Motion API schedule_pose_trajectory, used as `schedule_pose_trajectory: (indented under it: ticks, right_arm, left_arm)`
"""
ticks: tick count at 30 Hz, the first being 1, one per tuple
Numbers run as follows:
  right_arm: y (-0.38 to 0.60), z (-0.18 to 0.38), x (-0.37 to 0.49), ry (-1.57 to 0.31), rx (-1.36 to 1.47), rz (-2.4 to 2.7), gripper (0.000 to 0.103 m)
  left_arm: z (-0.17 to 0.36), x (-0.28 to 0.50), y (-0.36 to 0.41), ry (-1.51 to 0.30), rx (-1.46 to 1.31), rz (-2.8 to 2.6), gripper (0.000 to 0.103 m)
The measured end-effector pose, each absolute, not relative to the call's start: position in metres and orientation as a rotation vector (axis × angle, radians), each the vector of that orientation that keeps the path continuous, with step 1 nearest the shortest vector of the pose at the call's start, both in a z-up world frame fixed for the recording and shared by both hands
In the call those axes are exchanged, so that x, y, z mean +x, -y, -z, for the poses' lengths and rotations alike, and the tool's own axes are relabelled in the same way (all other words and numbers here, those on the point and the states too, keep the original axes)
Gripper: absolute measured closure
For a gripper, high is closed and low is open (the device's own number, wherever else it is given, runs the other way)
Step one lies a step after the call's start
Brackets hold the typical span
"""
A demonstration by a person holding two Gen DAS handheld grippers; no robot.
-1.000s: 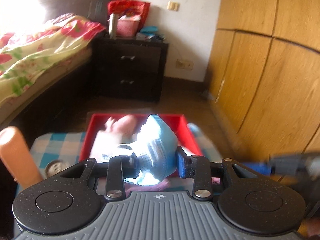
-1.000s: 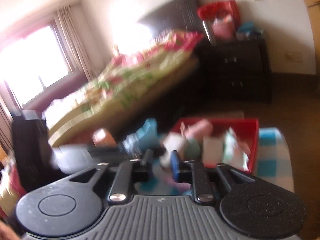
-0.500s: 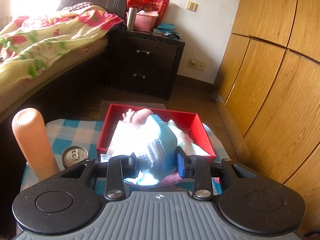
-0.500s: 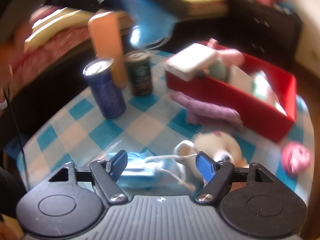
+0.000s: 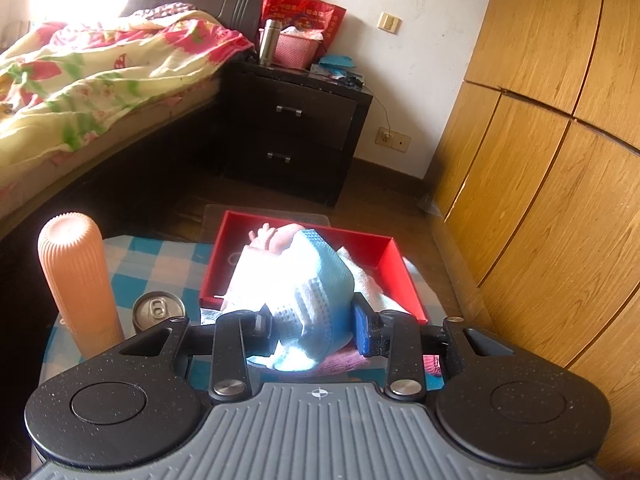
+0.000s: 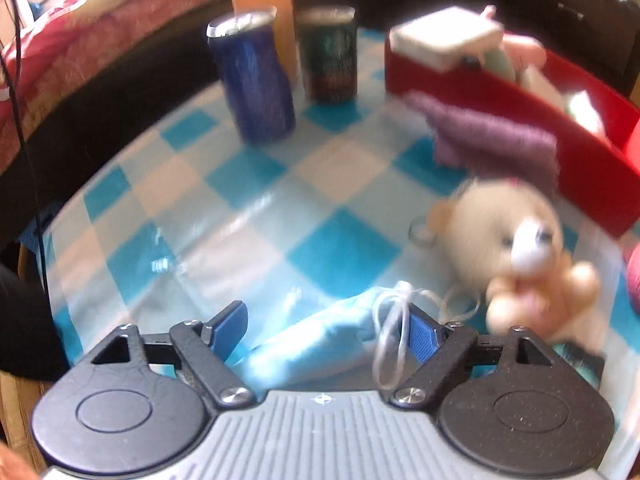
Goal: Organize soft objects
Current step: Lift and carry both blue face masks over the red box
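Left wrist view: left gripper [image 5: 314,326] clamped on a folded blue face mask [image 5: 316,300], woven-textured, held above the near end of the red box [image 5: 394,258]. In the box, white cloth [image 5: 370,282] and a pink plush piece [image 5: 276,238]. Ribbed orange cylinder [image 5: 76,276] and silver can top [image 5: 159,310] left of the box on checked cloth [image 5: 160,268]. No legible writing.

Right wrist view, blurred: right gripper [image 6: 328,330] spread wide around a second blue mask [image 6: 320,340] with white ear loops, lying on the checked tablecloth [image 6: 240,200]; contact unclear. Cream teddy bear [image 6: 516,256] just right. Purple knit cloth [image 6: 488,140] against the red box wall [image 6: 560,136]. Blue can [image 6: 252,76] and dark can [image 6: 330,54], labels unreadable.
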State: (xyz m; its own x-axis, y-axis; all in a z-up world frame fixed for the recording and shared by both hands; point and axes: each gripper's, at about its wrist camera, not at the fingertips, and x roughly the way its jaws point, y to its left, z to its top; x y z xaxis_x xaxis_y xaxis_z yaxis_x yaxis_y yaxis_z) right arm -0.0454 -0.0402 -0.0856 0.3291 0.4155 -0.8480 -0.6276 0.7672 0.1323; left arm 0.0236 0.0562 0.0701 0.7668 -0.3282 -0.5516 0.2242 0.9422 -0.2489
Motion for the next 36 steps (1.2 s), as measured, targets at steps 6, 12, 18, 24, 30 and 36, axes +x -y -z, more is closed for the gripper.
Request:
schedule_pose_trajectory:
  ticks: [6, 12, 18, 24, 30, 36]
  right_arm:
    - [0.049, 0.086, -0.063, -0.990, -0.247, -0.646, 0.042]
    - [0.074, 0.087, -0.076, -0.995, -0.180, -0.624, 0.040]
    - [0.072, 0.081, -0.085, -0.993, -0.201, -0.603, 0.081]
    - [0.077, 0.066, -0.078, -0.987, -0.100, -0.612, 0.097]
    - [0.098, 0.010, -0.063, -0.811, 0.044, -0.566, 0.097]
    - [0.125, -0.044, -0.039, -0.613, 0.132, -0.475, 0.097]
  left_arm:
    - [-0.071, 0.024, -0.051, -0.629, -0.172, 0.316, 0.066]
    - [-0.071, 0.026, -0.044, -0.636, -0.186, 0.344, 0.066]
    - [-0.070, 0.024, -0.038, -0.637, -0.173, 0.347, 0.064]
    - [-0.067, 0.027, -0.039, -0.645, -0.166, 0.348, 0.063]
    - [-0.071, 0.028, -0.040, -0.624, -0.157, 0.325, 0.064]
    - [-0.076, 0.035, -0.036, -0.600, -0.154, 0.298, 0.065]
